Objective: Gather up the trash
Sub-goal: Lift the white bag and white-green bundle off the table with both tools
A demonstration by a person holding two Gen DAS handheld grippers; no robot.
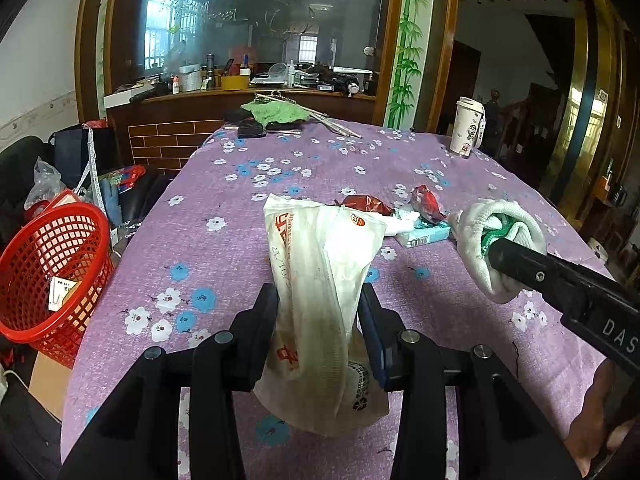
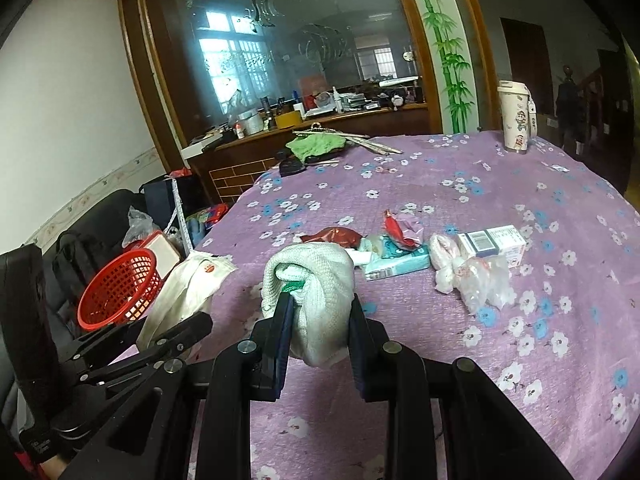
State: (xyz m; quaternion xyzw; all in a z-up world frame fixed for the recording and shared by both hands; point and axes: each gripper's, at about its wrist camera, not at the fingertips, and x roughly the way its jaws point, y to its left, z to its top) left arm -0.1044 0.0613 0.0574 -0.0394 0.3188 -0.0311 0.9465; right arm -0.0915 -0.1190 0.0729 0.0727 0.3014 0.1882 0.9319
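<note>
Purple floral cloth (image 1: 248, 264) covers the table, with a red plastic mesh basket (image 1: 52, 276) off its left edge. From the left wrist camera, the left gripper (image 1: 318, 316) is clamped on a crumpled white plastic bag with red print (image 1: 320, 280), held above the cloth. From the right wrist camera, the right gripper (image 2: 318, 320) is closed on a rolled white cloth with a green inner layer (image 2: 316, 280); red wrappers (image 2: 332, 236), a teal tissue pack (image 2: 394, 264) and a small white box (image 2: 494, 242) lie beyond. To finish cleanly, I would carry the bag fully over the basket's rim before letting go, keeping both grips firm meanwhile.
</note>
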